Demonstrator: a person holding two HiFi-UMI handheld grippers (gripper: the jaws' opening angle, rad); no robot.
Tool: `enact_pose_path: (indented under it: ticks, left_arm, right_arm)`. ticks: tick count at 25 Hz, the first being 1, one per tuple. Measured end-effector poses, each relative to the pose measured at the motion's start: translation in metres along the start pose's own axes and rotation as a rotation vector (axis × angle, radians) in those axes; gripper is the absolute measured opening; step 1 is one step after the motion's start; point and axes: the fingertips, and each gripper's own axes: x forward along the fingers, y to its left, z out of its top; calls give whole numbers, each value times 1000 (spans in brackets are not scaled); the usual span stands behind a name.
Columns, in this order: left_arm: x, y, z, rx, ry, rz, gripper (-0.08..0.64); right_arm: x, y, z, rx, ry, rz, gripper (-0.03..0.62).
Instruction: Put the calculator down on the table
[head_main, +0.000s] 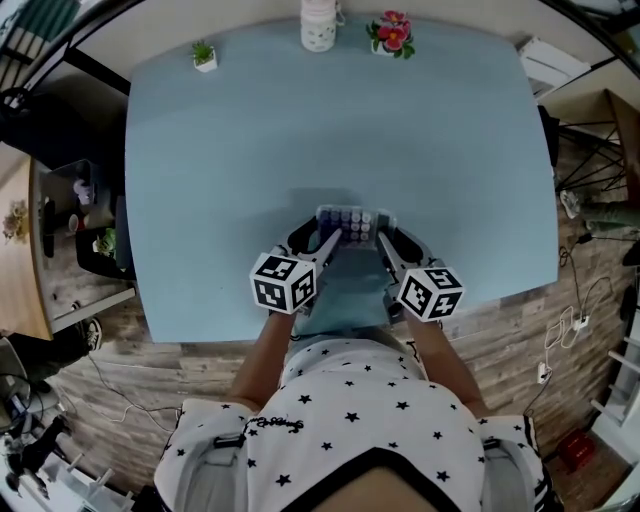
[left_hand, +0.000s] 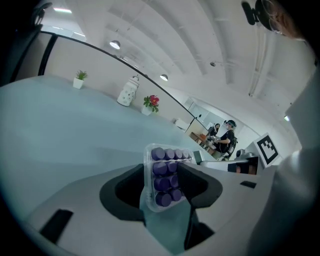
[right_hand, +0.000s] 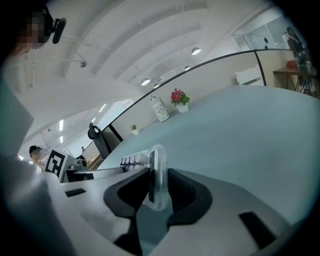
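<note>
Holds a calculator (head_main: 347, 222), clear-cased with rows of purple keys, over the near part of the bench (head_main: 250, 130), gripped by its 2 side edges. Has the left gripper (left_hand: 162, 186) on the left edge, jaws drawn in to the thickness of the clear rim, black pads pressing both faces. Has the right gripper (right_hand: 157, 189) on the right edge, jaws narrowed round the rim seen edge-on, pads seemingly touching both sides, though the clear plastic makes contact hard to judge. Carries the calculator keys-up, its far end tipped toward the middle of the bench. Points both grippers forward and down, side by side, marker cubes nearest the body. Leaves 3 things along the far edge of the light-blue bench, well apart from the calculator: a small green plant (head_main: 204, 55) at the left, a white patterned jar (head_main: 319, 25) in the middle, a pot of red and pink flowers (head_main: 391, 33) just right of the jar.
</note>
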Motion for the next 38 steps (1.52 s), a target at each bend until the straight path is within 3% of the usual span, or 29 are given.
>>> enact_pose_path:
  ticks: [20,38]
  left_arm:
    - [11,4,-6,56,63,105,218]
    - [15,10,-3,75,47,173,224]
  right_arm:
    - [11,-14,-10,-33,46,-56,117]
    - [19,-15,-6,-220,111,-106,140]
